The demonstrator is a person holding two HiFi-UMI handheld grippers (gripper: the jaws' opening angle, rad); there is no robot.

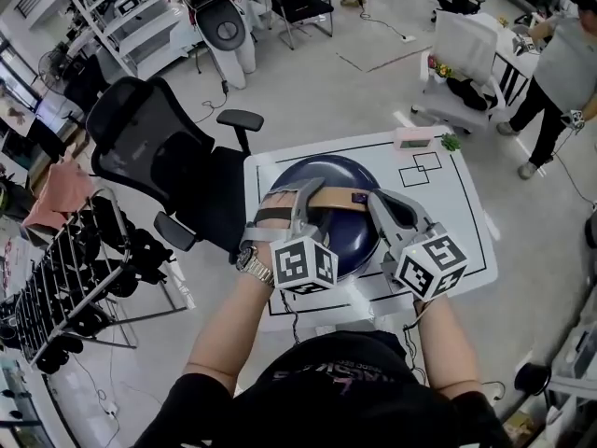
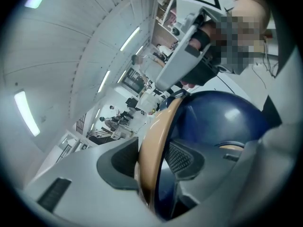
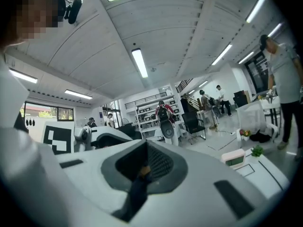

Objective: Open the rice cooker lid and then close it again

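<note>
A dark blue domed rice cooker [image 1: 328, 177] stands on the white table [image 1: 452, 215] right in front of me. A tan carry handle [image 1: 328, 197] arches across its lid. My left gripper [image 1: 301, 197] is shut on this handle; in the left gripper view the tan handle [image 2: 154, 136] runs between the two pads of my left gripper [image 2: 151, 159], with the blue lid [image 2: 222, 117] to its right. My right gripper [image 1: 377, 202] sits at the cooker's right side, jaws shut and holding nothing. In the right gripper view, my right gripper [image 3: 144, 167] has its pads together, pointing level into the room.
A black office chair [image 1: 159, 157] stands left of the table and a wire rack [image 1: 75, 278] further left. A small pink clock [image 1: 412, 138] and a green plant [image 1: 451, 142] sit at the table's far edge. A white cart [image 1: 462, 63] and a person [image 1: 560, 73] are at the back right.
</note>
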